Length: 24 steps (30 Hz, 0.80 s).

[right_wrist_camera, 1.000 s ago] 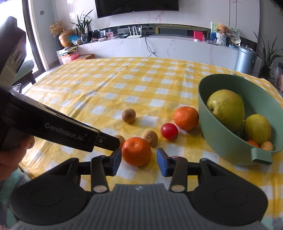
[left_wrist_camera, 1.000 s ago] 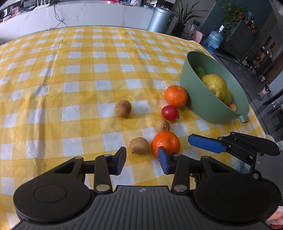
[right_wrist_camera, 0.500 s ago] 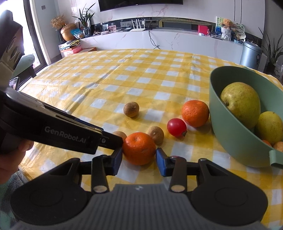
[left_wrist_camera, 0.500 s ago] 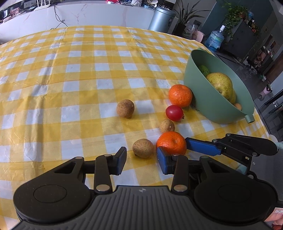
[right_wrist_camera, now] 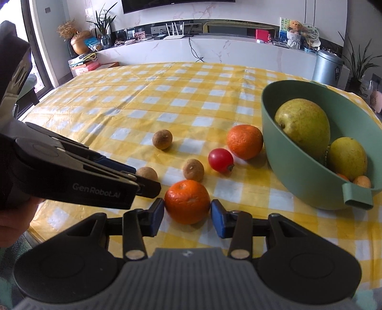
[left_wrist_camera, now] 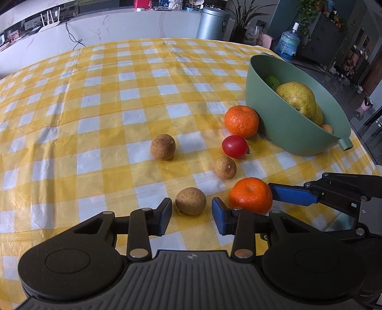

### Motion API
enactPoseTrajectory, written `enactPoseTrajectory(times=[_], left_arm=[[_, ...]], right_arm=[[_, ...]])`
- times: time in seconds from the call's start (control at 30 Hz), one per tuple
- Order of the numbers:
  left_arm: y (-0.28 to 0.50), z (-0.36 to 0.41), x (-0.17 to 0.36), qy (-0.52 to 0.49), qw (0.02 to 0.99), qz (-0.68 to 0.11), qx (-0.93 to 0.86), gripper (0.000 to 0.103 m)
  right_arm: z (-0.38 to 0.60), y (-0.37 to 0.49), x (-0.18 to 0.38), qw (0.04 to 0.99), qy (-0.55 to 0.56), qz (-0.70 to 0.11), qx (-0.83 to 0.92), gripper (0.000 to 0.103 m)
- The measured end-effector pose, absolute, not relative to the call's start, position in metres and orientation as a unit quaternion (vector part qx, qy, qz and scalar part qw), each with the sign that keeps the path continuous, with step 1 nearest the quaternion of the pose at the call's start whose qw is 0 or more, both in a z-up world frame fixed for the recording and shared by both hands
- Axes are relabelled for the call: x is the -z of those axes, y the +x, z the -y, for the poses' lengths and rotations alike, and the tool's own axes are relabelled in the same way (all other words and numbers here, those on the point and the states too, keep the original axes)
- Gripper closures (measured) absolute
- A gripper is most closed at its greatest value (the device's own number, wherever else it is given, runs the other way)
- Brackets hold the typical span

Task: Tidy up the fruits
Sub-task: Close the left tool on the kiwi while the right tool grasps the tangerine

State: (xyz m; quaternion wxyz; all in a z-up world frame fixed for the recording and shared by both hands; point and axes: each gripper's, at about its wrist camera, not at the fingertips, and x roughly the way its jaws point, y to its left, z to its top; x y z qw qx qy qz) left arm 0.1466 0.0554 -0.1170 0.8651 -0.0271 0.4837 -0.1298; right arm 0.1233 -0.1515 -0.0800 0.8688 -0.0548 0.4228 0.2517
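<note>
Both views show fruit loose on a yellow checked cloth beside a green bowl (left_wrist_camera: 281,124). My right gripper (right_wrist_camera: 187,211) is shut on the nearest orange (right_wrist_camera: 187,201), which rests on the cloth. Both pads touch its sides while the jaws are opening slightly. One of its blue fingers (left_wrist_camera: 293,194) lies against that orange (left_wrist_camera: 250,195). My left gripper (left_wrist_camera: 192,215) is open, and a brown longan (left_wrist_camera: 191,200) lies just ahead between its tips. Two more longans (left_wrist_camera: 225,167) (left_wrist_camera: 162,150), a red tomato (left_wrist_camera: 234,146) and a second orange (left_wrist_camera: 241,121) lie further out.
The bowl (right_wrist_camera: 298,176) holds a large pear (right_wrist_camera: 302,126), a yellow fruit (right_wrist_camera: 347,158) and smaller fruit. A person's hand (right_wrist_camera: 14,219) holds the left gripper at the table's near left edge. A metal bin (left_wrist_camera: 212,22) and a water bottle (left_wrist_camera: 289,44) stand beyond the table.
My right gripper has moved in on the nearest orange, which now fills the gap between its pads. My left gripper has come closer to the near longan.
</note>
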Motion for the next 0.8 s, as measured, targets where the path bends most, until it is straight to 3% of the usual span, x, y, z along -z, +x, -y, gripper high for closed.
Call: enactPoseTrajectory(times=[0.43, 0.8], left_arm=[[0.1478, -0.0539, 0.1182, -0.025, 0.869, -0.477, 0.13, 0.071], [0.1466, -0.0556, 0.1163, -0.029, 0.871, -0.476, 0.117, 0.072]], right_arm=[[0.1487, 0.1289, 0.0837, 0.865, -0.044, -0.429, -0.257, 0.062], [0.1475, 0.1278, 0.0835, 0.866, -0.051, -0.426, -0.257, 0.063]])
